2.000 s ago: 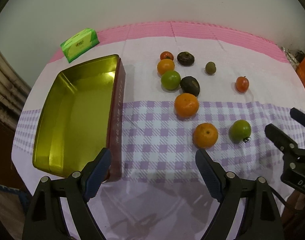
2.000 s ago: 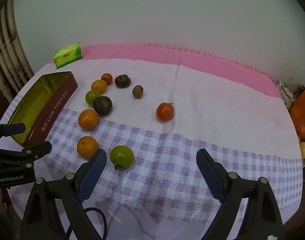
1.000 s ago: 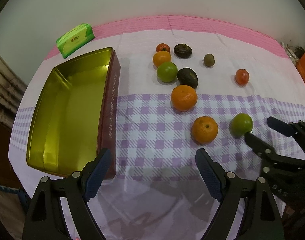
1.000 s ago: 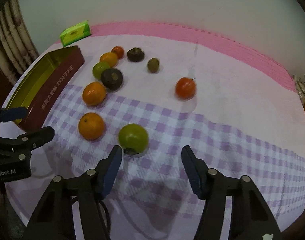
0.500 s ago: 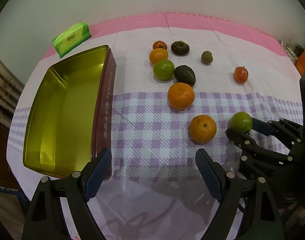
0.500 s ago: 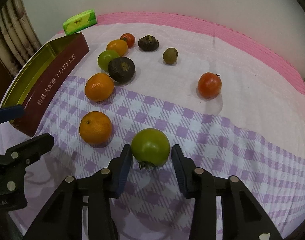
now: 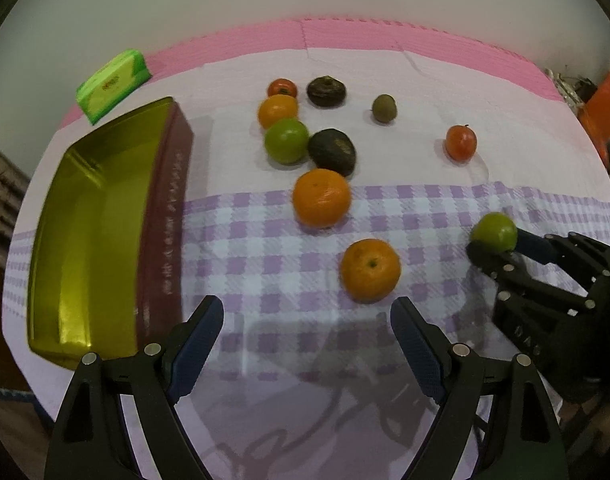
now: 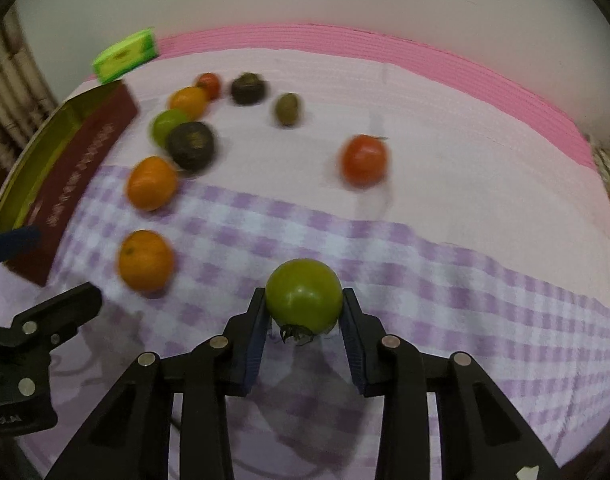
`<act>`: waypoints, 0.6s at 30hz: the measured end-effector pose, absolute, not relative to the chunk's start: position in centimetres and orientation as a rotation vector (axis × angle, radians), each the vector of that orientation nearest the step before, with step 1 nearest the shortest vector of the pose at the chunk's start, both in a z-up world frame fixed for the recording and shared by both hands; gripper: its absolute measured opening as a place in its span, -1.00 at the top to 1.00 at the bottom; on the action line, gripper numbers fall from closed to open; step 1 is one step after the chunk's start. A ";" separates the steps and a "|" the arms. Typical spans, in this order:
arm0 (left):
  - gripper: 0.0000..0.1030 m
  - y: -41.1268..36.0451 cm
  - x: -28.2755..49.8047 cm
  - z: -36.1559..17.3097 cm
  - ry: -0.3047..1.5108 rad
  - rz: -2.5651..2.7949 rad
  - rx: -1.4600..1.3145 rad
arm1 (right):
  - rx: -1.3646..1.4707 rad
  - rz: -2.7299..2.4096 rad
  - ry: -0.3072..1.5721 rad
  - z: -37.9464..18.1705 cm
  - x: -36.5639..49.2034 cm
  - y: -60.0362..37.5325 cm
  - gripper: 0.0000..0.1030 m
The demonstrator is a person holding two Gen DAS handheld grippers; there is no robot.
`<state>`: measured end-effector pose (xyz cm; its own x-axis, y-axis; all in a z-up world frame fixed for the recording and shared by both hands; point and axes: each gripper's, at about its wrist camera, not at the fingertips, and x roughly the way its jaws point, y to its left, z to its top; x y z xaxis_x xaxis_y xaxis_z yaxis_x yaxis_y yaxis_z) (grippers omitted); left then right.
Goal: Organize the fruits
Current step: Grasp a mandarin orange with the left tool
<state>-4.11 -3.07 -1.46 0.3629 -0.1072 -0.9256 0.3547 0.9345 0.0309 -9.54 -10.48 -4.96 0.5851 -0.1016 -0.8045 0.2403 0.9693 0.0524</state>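
Note:
My right gripper [image 8: 305, 320] is shut on a green tomato [image 8: 303, 295], its fingers pressed to both sides; it also shows at the right of the left wrist view [image 7: 495, 232]. My left gripper [image 7: 307, 344] is open and empty above the cloth, just short of an orange [image 7: 370, 270]. A second orange [image 7: 321, 197], two dark fruits [image 7: 332, 151], a green fruit [image 7: 286, 141], a red tomato [image 7: 461, 142] and smaller fruits lie beyond. A gold, empty toffee tin [image 7: 93, 224] stands at the left.
A green tissue pack [image 7: 113, 85] lies behind the tin near the wall. The round table's checked cloth [image 7: 265, 288] drops off at the front edge. An orange object [image 7: 603, 96] sits at the far right edge.
My right gripper moved forward to the green tomato and closed on it. My left gripper drifted slightly forward and stayed open.

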 end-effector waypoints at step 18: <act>0.07 -6.6 -1.1 -4.5 1.245 -0.367 0.229 | 0.225 -0.232 0.933 -5.0 -9.9 -12.5 0.35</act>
